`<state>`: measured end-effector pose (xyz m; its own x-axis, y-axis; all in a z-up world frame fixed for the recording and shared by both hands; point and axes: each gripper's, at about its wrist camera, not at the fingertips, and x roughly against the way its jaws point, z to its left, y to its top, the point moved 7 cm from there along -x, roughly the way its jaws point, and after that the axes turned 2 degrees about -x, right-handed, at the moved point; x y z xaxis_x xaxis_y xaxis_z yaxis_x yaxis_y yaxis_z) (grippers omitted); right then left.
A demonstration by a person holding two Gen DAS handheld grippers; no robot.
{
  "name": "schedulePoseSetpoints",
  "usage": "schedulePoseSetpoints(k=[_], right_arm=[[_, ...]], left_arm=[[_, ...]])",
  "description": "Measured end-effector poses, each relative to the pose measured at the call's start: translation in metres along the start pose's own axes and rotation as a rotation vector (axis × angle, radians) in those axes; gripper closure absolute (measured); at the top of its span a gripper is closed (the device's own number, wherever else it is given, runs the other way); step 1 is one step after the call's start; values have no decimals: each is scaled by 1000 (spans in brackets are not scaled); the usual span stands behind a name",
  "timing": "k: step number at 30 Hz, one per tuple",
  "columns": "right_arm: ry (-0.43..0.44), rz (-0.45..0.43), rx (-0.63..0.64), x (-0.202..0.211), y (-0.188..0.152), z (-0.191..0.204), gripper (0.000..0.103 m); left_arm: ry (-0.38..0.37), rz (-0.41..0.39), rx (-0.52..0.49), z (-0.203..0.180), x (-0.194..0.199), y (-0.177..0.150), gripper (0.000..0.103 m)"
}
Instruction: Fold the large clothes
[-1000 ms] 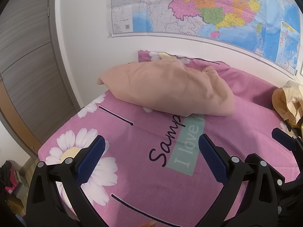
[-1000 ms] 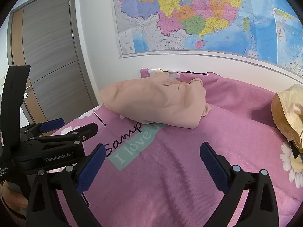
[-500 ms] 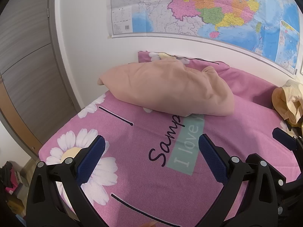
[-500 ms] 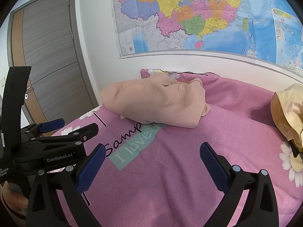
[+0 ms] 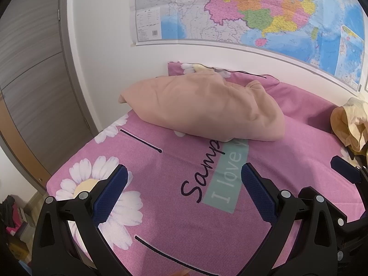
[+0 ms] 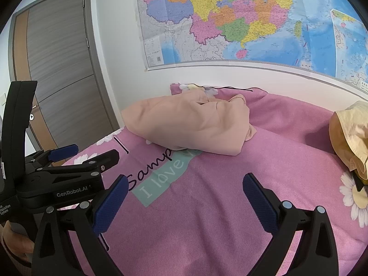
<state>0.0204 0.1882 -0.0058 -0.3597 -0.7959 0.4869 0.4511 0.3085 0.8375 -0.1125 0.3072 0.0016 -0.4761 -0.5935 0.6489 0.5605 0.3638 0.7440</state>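
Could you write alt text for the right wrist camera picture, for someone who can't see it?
A peach garment lies bunched on a pink flowered bedspread, beyond the open, empty right hand-held gripper. The left hand-held gripper is at the left edge, a yellow garment at the right, and a map on the wall.

On the pink daisy-printed bedspread [image 5: 174, 209] we read black script "Samp", its later letters running under the rumpled peach garment [image 5: 204, 108], and beside it a mint-green printed strip [image 5: 230, 174] with white letters "I love", the rest likewise covered. On the black body of the left gripper [image 6: 69, 192], seen from the right wrist view, we read "GenRobot.AI", and at its edge part of "System". The print on the coloured wall map [image 6: 241, 23] is too small for us to read.
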Motion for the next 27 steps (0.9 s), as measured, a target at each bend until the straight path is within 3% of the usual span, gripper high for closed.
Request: schedulePoseSetpoints(k=[27], right_arm=[[6, 9, -1, -5, 3, 0, 6]], left_arm=[[12, 6, 2, -1, -3, 0, 6]])
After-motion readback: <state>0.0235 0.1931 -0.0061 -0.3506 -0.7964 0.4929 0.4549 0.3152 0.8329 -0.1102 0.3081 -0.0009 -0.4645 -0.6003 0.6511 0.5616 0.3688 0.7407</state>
